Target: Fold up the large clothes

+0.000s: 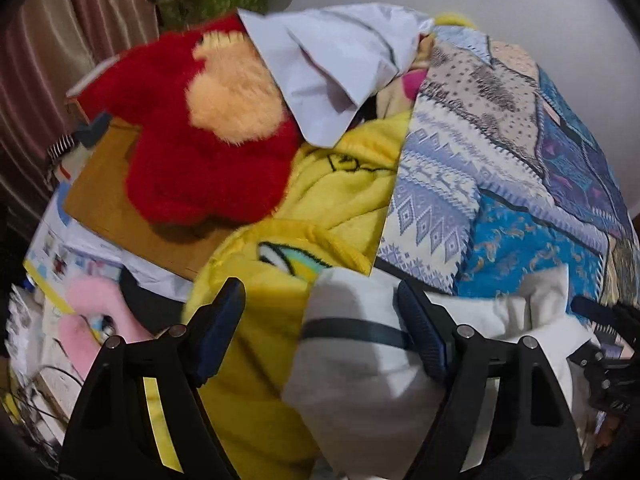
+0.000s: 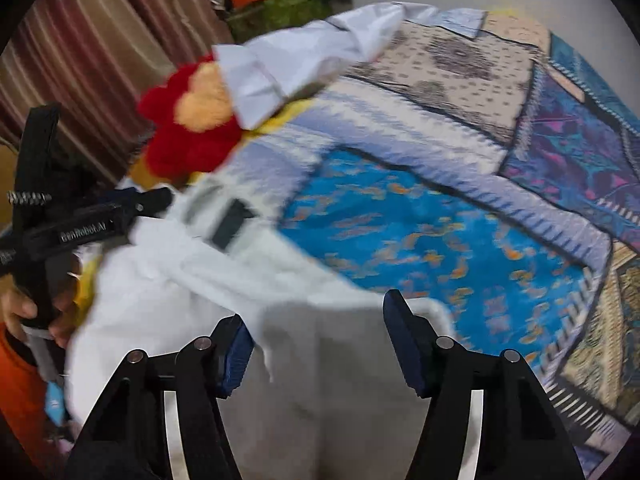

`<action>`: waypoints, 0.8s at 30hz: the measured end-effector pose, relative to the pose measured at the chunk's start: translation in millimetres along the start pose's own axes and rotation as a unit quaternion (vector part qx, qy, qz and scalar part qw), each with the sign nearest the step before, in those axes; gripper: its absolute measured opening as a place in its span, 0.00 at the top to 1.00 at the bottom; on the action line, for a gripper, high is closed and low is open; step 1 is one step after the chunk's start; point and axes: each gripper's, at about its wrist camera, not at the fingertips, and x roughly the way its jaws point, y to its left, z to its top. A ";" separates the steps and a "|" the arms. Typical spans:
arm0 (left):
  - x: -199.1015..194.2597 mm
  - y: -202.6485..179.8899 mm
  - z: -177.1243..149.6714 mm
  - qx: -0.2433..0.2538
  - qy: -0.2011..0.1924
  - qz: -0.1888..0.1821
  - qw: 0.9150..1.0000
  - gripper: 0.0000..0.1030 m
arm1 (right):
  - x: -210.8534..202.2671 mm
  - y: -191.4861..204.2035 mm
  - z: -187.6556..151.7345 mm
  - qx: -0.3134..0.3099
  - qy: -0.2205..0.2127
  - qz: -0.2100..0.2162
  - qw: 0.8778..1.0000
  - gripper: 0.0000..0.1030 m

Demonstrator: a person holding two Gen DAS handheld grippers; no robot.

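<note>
At nine o'clock the red plush toy (image 1: 200, 136) lies clear; the white garment (image 2: 224, 312) is bunched at six o'clock on the patchwork bedspread (image 2: 420, 216). Left gripper (image 1: 320, 336) and right gripper (image 2: 316, 348) both stand apart, cloth between, unpinched. Judged: still gathering; next needs an edge pinched and spread flat

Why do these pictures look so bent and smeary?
Both views are fisheye, with dark round corners and curved edges. The right wrist view is motion-blurred: the quilt and white garment smear. The left wrist view is sharper; the red plush stays fairly crisp.
</note>
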 end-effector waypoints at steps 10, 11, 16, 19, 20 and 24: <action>-60.2 -36.2 -8.6 0.083 -0.070 0.014 0.994 0.28 | -10.4 -33.3 -25.9 0.017 -0.003 -0.062 0.998 0.42; -76.9 -42.2 -15.0 0.112 -0.081 -0.002 0.990 0.28 | -15.8 -33.9 -27.5 0.019 -0.006 -0.057 0.998 0.42; -106.6 -60.1 -43.2 0.200 -0.099 0.016 0.975 0.23 | -59.5 -28.1 -34.9 0.022 -0.033 0.003 0.999 0.42; -88.9 -62.9 -42.9 0.212 -0.076 0.042 0.973 0.23 | -70.9 -17.2 -31.4 0.020 -0.043 0.035 0.998 0.40; -77.3 -62.4 -38.1 0.204 -0.061 0.046 0.976 0.23 | -68.9 -12.4 -28.5 0.020 -0.042 0.045 0.998 0.40; -32.9 -60.4 -12.3 0.141 -0.002 0.013 0.990 0.23 | -38.4 7.4 -14.7 0.003 -0.016 0.058 0.998 0.37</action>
